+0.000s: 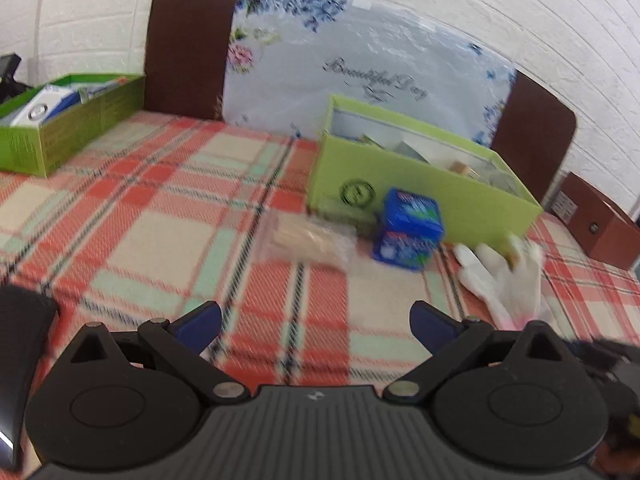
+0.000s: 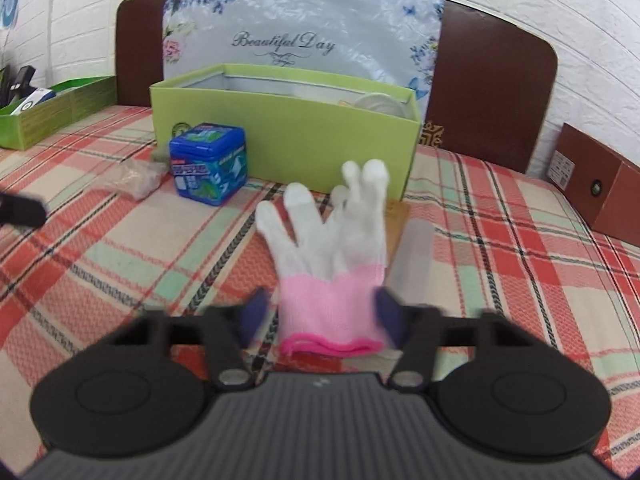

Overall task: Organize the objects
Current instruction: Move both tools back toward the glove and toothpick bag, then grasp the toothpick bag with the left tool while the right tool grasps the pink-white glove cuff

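My right tool [image 2: 320, 312] sits low over the plaid bed [image 2: 500, 248], its blue pads [image 2: 387, 312] on either side of the pink cuff of a glove [image 2: 332, 264]. The pads are blurred and I cannot tell for sure whether they press the cuff; they stand at its two edges, with the cuff filling the gap. The glove lies flat on the bed, white fingers pointing away from me toward the green box [image 2: 288, 136]. Its fingertips end just short of the box's front wall. A tan flat thing [image 2: 398, 220] shows under the glove's right side.

Left of the glove, a blue tub [image 2: 208, 164] stands upright just in front of the box's left corner. Beside it, further left, lies a clear bag [image 2: 136, 176] with something pale inside.

My left tool [image 1: 316, 324] hangs above bare bedcover with its pads [image 1: 200, 324] wide apart and nothing between them. From it the bag [image 1: 308, 240] lies ahead, the tub [image 1: 410, 228] to its right, then the glove [image 1: 500, 276] at the right, all blurred.

A second green box [image 1: 68, 132] sits far left near the headboard [image 1: 188, 48], holding blue and white packs. A flowered cover reading "Beautiful Day" [image 2: 288, 24] leans on the headboard behind the near box. A brown box [image 2: 600, 184] rests at the bed's right edge.
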Tool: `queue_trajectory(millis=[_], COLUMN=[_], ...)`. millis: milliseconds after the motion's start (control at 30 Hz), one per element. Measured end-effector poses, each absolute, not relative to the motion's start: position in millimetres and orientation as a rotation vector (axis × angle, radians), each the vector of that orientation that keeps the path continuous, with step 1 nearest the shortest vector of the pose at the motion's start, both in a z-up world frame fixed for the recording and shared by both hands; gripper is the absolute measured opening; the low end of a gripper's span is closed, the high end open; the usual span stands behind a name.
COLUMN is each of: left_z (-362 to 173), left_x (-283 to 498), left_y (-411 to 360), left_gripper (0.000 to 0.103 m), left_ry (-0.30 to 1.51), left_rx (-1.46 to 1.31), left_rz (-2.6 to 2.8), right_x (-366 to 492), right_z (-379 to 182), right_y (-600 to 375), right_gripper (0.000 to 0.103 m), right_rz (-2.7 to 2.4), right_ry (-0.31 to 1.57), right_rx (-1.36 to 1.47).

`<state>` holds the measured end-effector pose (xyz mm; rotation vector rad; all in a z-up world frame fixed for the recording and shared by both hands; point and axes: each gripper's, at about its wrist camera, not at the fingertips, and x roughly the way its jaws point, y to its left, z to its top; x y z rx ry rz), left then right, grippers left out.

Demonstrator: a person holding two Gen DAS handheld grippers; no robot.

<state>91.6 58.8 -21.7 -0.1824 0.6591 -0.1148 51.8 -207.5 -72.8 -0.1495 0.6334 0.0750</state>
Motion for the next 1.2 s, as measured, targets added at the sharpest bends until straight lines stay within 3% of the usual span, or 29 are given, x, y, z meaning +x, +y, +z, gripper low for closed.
queue_trajectory(millis=[100, 467, 533, 567, 633, 700, 800, 1067, 1133, 1167, 1200], left_z=[-17, -47, -55, -56, -55, -54, -55, -50, -45, -43, -41], left_x=[124, 200, 202, 197, 187, 172, 143, 77, 67, 62, 58], left_y=[64, 34, 42, 46, 49, 49, 46, 39, 43, 46, 49], left_gripper=[0.103, 0.101, 0.072, 0.072, 0.072, 0.072, 0.072, 0.079, 0.079, 0.079, 0.079], left_ry=[0.663, 0.766, 0.815, 0.795, 0.802, 0.793, 0.786, 0.768, 0.771, 0.766, 0.765], left_rx=[-0.173, -0.049, -0.099, -0.116, -0.116, -0.108, -0.115, -0.155, -0.162, -0.172, -0.186], left_rz=[-0.156, -0.144, -0.189, -0.198, -0.215, -0.229, -0.250, -0.286, -0.276, -0.271, -0.262], right_x=[39, 10, 9, 8, 9, 11, 19, 54, 61, 63, 62], right_z=[-66, -59, -57, -56, -53, -51, -50, -70, -77, -80, -80], right_y=[-210, -207, -206, -206, -206, -206, -207, -189, -190, -193, -196], right_gripper=[0.006, 0.006, 0.006, 0.007, 0.012, 0.036, 0.055, 0.058, 0.049, 0.023, 0.007], right_rz=[0.124, 0.182, 0.188, 0.191, 0.180, 0.156, 0.103, 0.036, 0.029, 0.037, 0.062], right_ry=[0.633, 0.667, 0.663, 0.661, 0.649, 0.625, 0.602, 0.627, 0.647, 0.660, 0.664], right_rx=[-0.077, 0.036, 0.028, 0.024, 0.006, -0.015, -0.053, -0.210, -0.212, -0.193, -0.162])
